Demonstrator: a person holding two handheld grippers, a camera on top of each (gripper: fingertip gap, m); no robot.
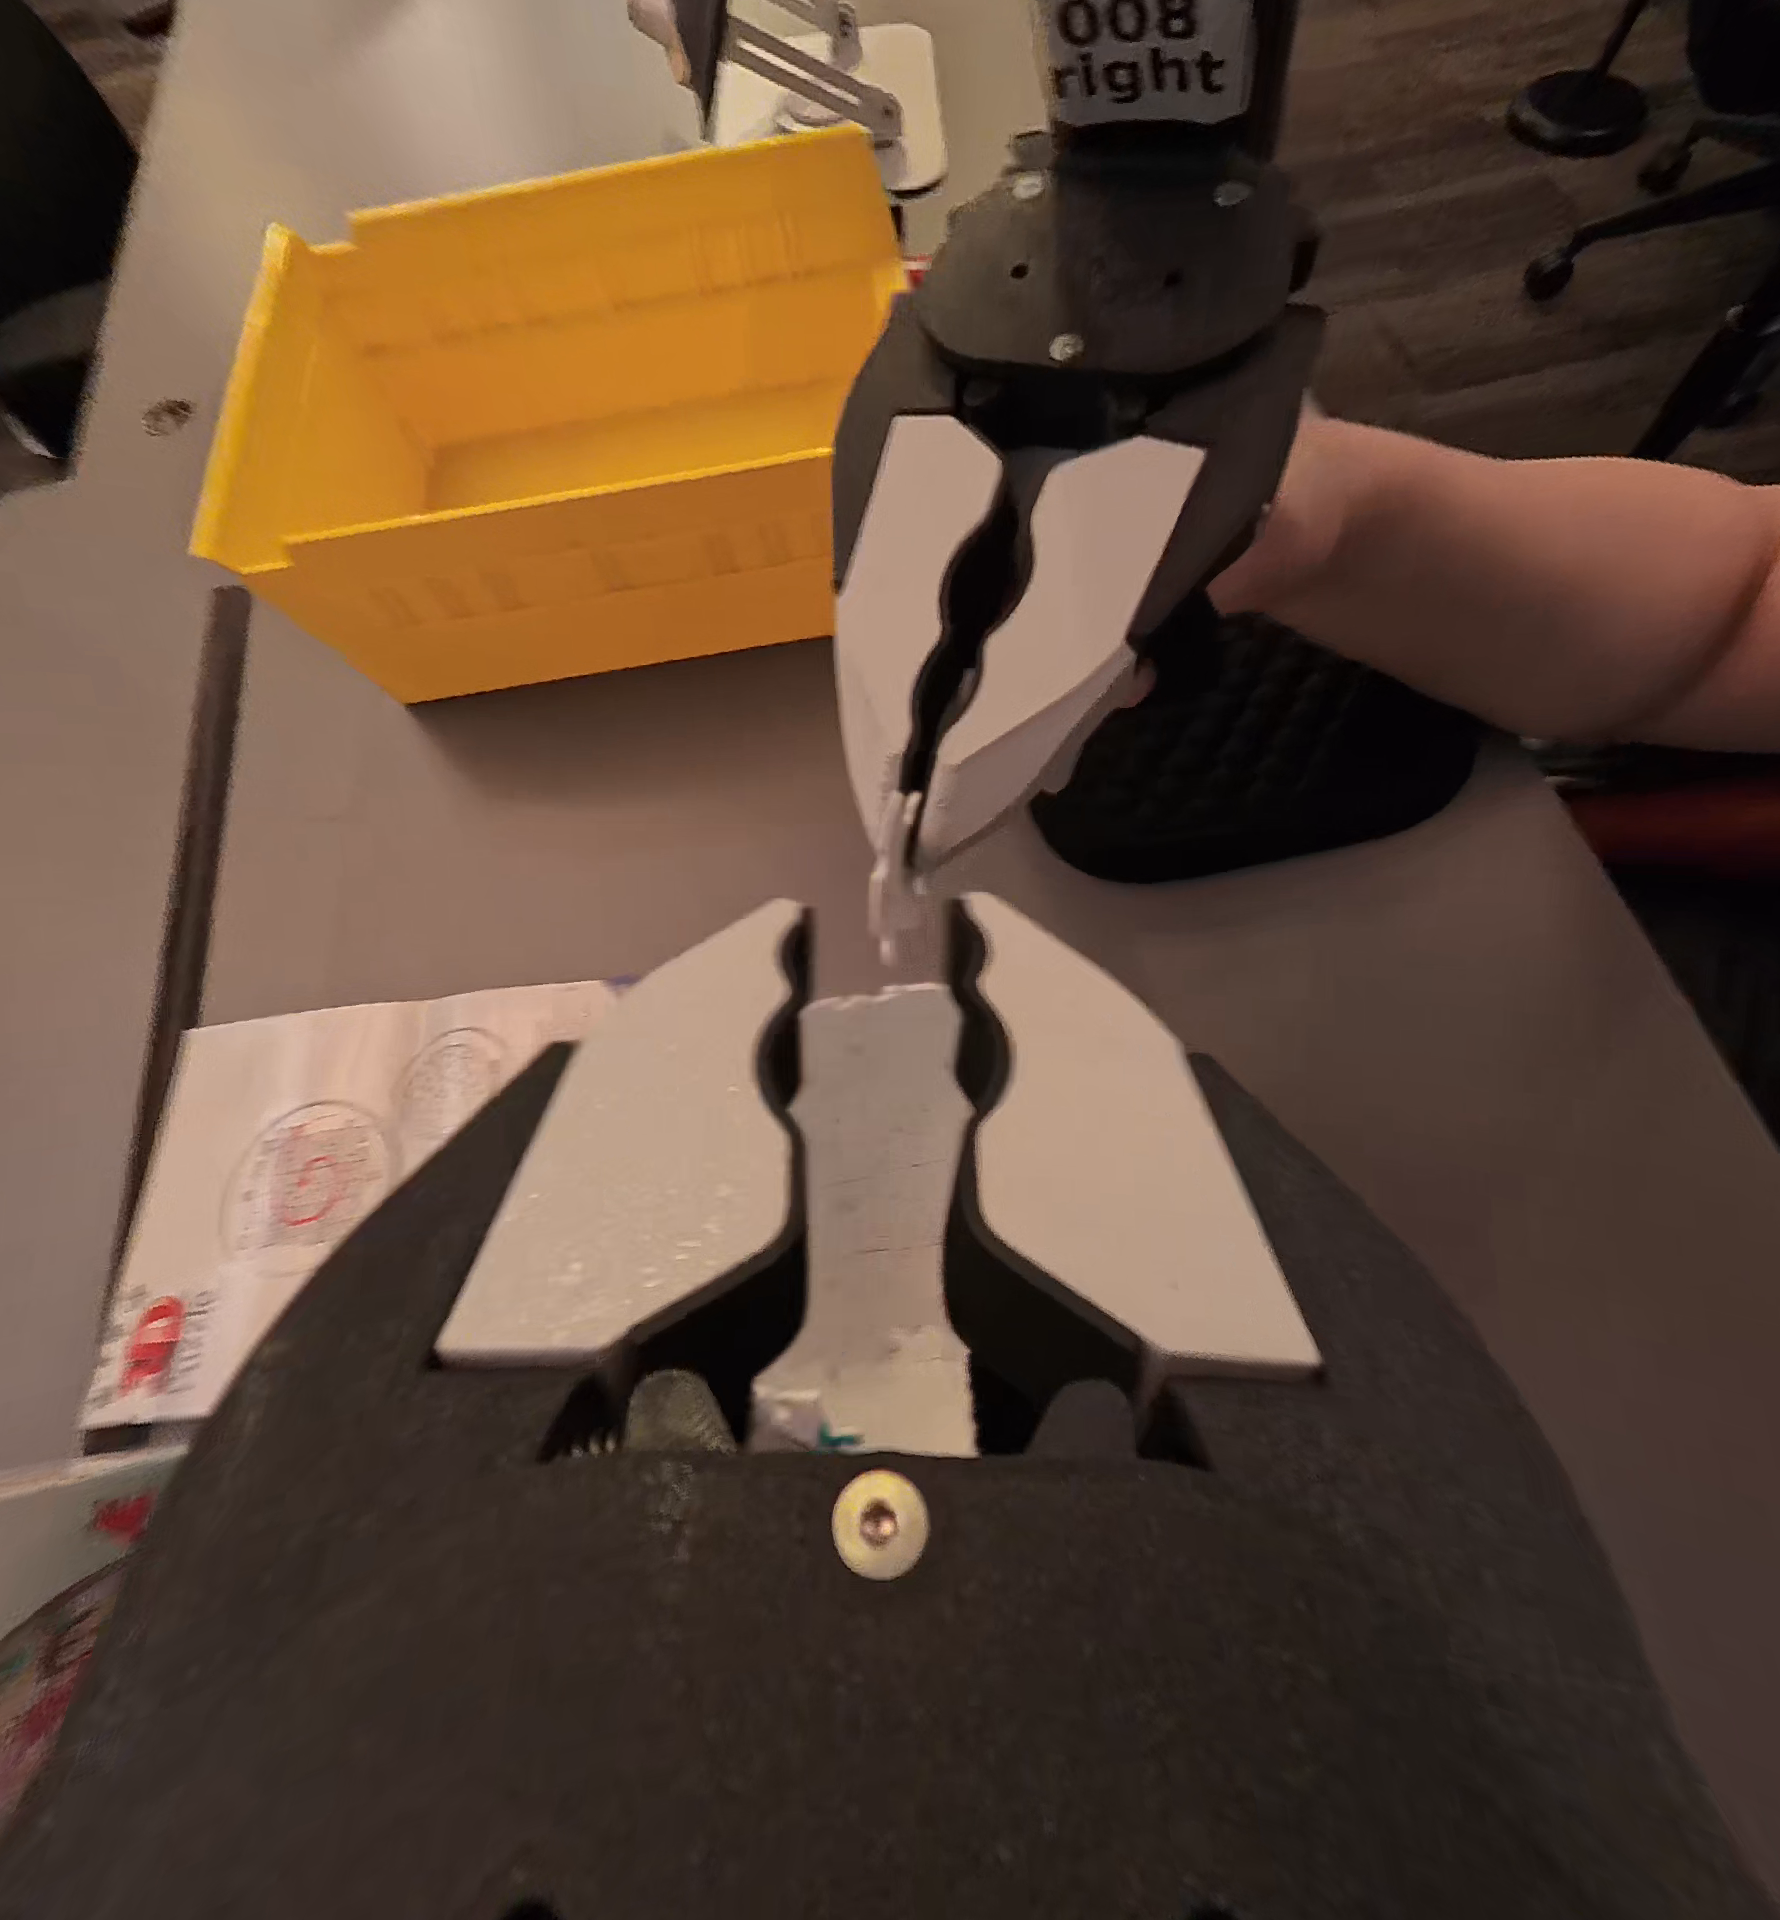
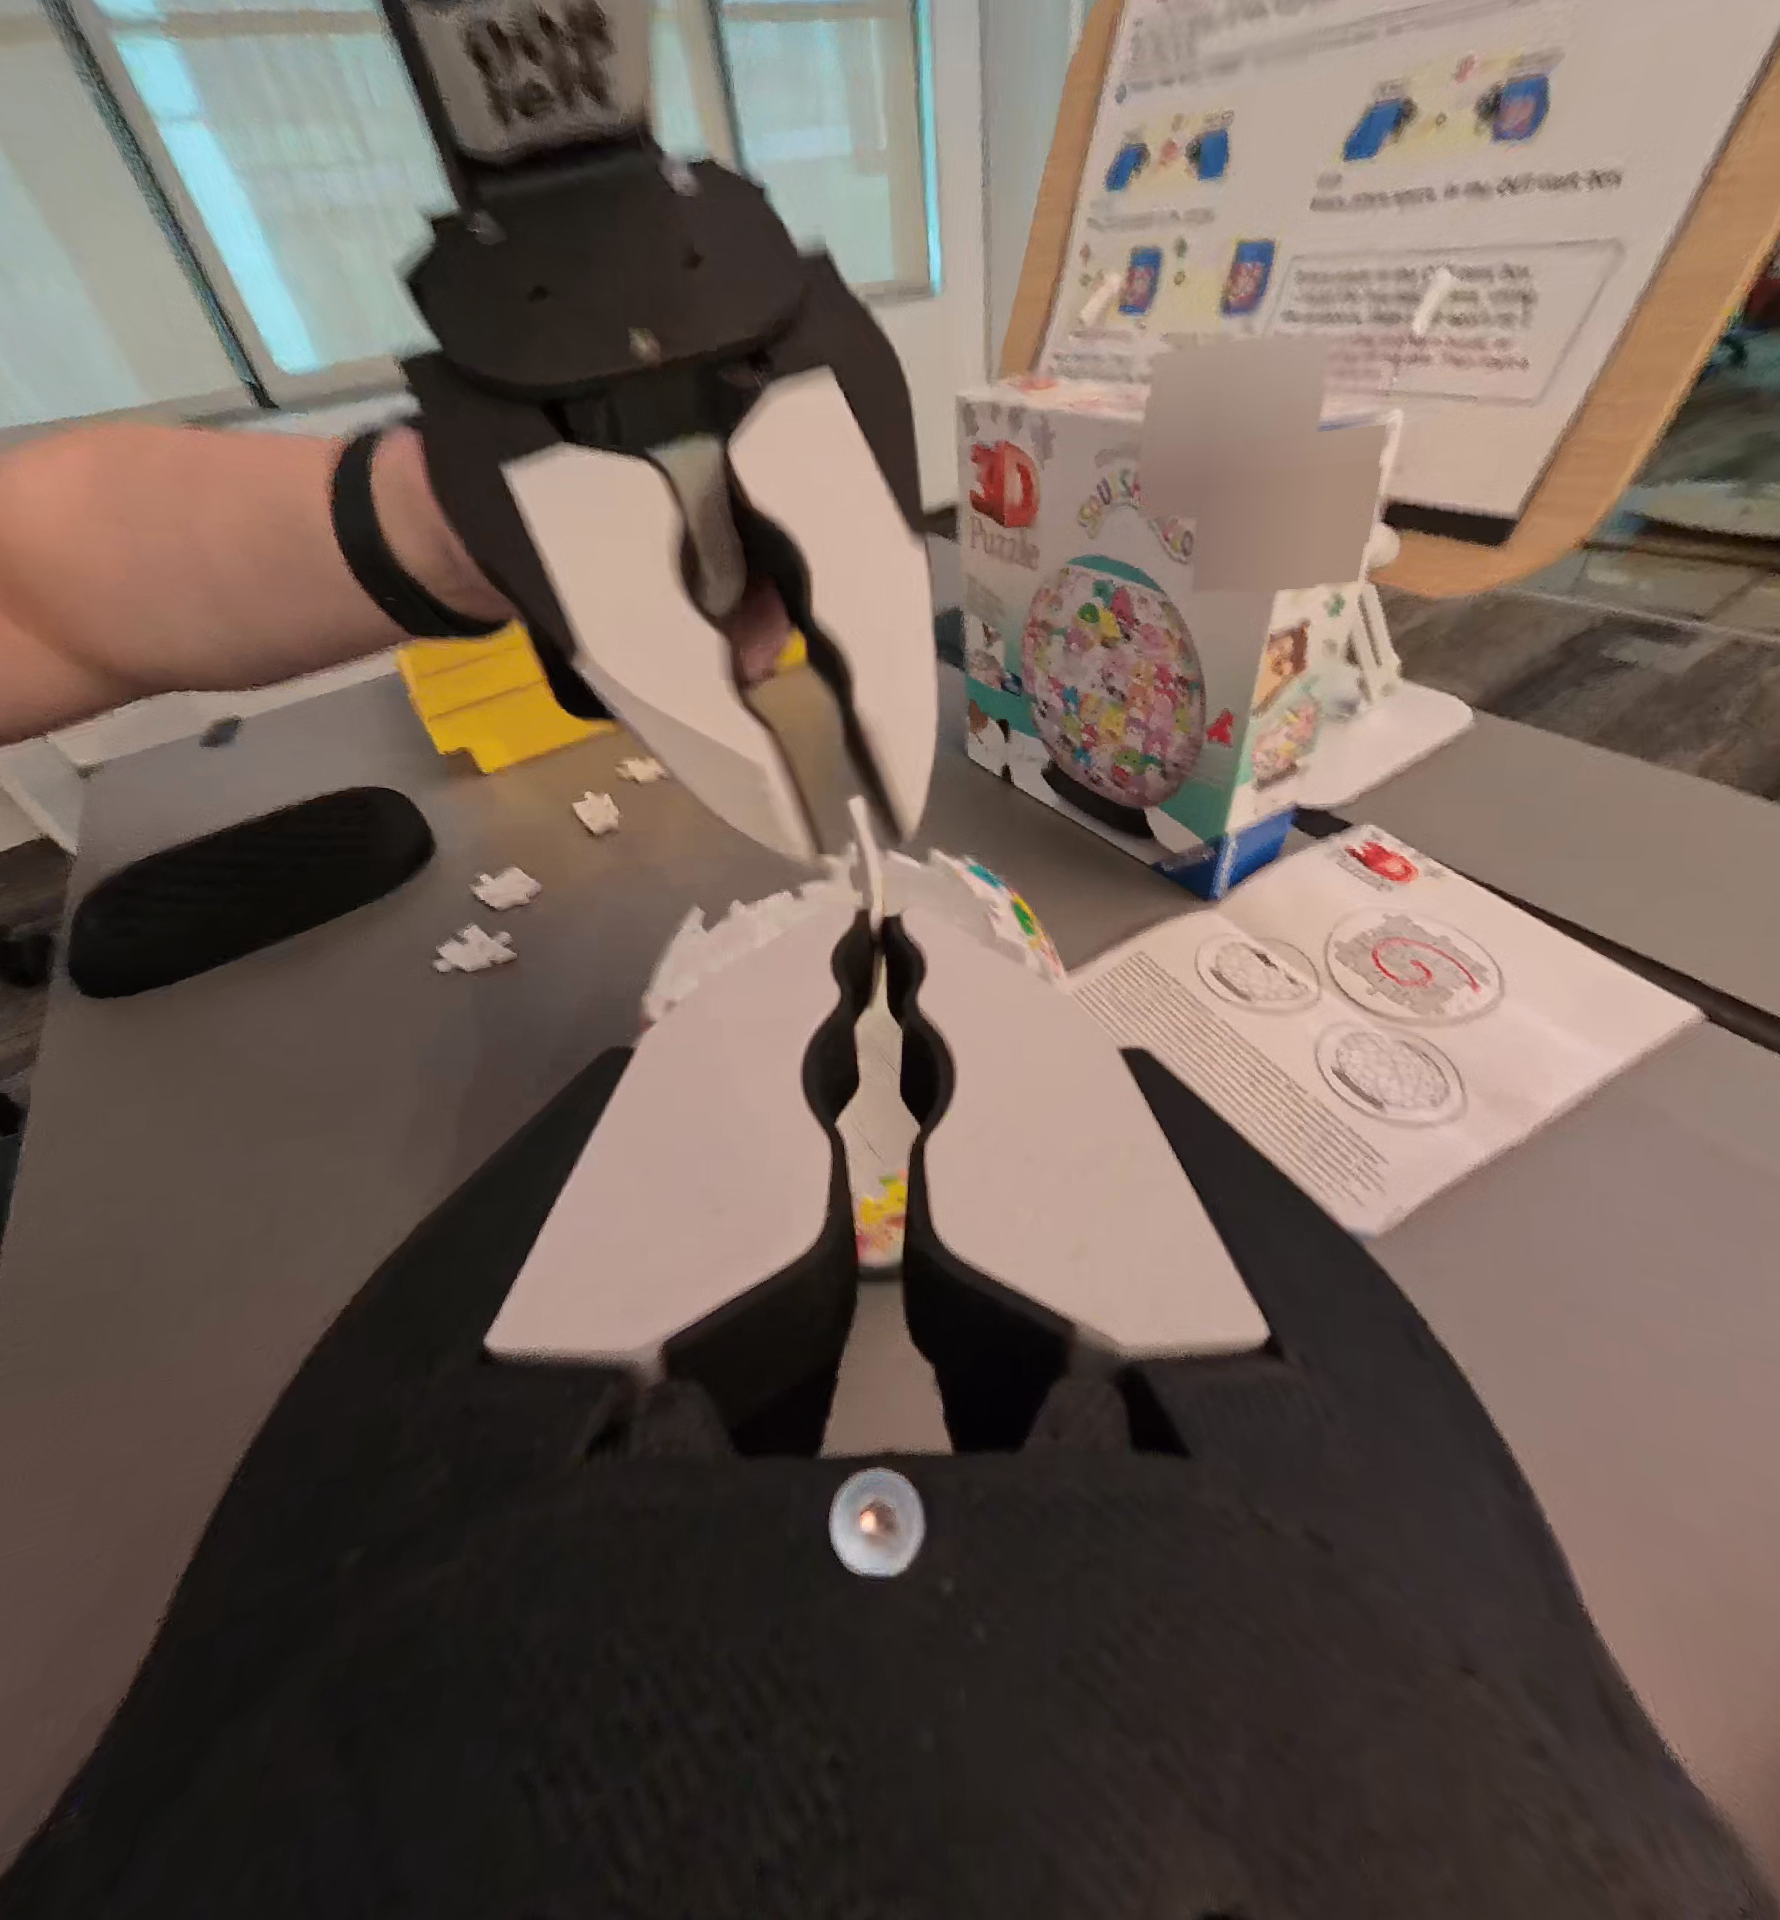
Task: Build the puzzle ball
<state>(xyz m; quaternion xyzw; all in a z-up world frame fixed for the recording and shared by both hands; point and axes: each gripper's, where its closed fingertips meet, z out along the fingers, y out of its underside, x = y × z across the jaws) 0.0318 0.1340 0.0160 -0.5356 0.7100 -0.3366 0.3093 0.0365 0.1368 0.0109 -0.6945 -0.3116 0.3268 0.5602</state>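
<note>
Your left tongs (image 1: 881, 920) grip the part-built ball shell (image 1: 881, 1174), its white inside face filling the gap between the fingers. In the right wrist view the shell (image 2: 730, 935) shows as a curved piece with jagged white edges and a coloured outside, held just above the worktop (image 2: 242, 1143), the left tongs (image 2: 844, 831) coming down onto its top edge.

Your right tongs (image 2: 878, 925) are clenched on a single white piece (image 2: 868, 862), pinched edge-on at the fingertips. In the left wrist view the right tongs (image 1: 912, 842) hold that piece (image 1: 894, 894) hanging from the tips, right at the shell's far edge; blur hides whether they touch.

Four loose white pieces (image 2: 505, 886) lie on the worktop left of the shell, spread toward a yellow bin (image 2: 491, 707). In the left wrist view the bin (image 1: 553, 436) sits upright, well behind the tongs.

A black pad (image 2: 242, 883) lies on the worktop's left side in the right wrist view. The puzzle box (image 2: 1104, 644) stands upright behind the shell on the right. An open instruction sheet (image 2: 1385, 1029) lies flat, right of the shell. A printed board (image 2: 1385, 156) leans behind the box.

A forearm (image 1: 1592, 623) shows behind the right tongs, and a forearm with a black wristband (image 2: 372, 540) shows behind the left tongs.
</note>
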